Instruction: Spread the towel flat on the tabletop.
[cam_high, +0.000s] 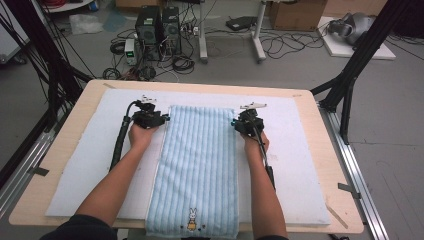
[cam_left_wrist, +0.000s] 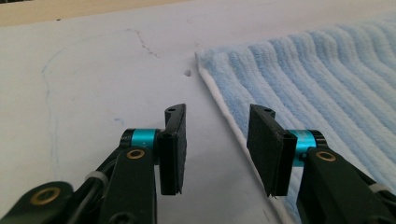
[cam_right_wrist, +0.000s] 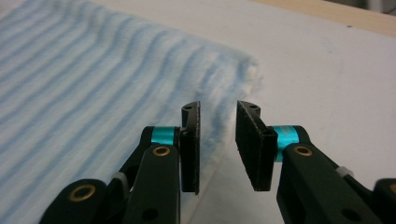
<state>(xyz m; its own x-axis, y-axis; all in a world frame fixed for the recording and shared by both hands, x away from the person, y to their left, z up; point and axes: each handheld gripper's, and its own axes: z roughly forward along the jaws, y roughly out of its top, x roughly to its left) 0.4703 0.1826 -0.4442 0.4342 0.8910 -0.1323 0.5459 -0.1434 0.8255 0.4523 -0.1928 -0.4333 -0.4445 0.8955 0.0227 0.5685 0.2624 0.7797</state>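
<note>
Light blue ribbed terry towel (cam_high: 197, 170) lies flat and lengthwise down the middle of the white foam mat (cam_high: 90, 165) on the wooden table (cam_high: 65, 130). Near end, with a small rabbit motif (cam_high: 192, 220), hangs just over the table's front edge. Far end squared off, both far corners exposed.

Left gripper (cam_high: 162, 119) sits just beside the towel's left long edge near the far corner. In the left gripper view its jaws stand moderately apart, nothing between them; the towel's white hem (cam_left_wrist: 224, 109) runs past the right jaw, close to it, possibly brushing it, hard to tell at this angle.

Right gripper (cam_high: 235, 124) mirrors it at the right long edge. In the right gripper view the jaws are narrower but parted, straddling the edge line without pinching; the far right corner (cam_right_wrist: 247, 70) lies just ahead.

Handling judgement: soft, limp, light, not fragile. The pile should give good friction on the pads. It will sag and drape once lifted, so one grip will not keep its shape. Best hold looks like both far corners, pinched on the hem.
</note>
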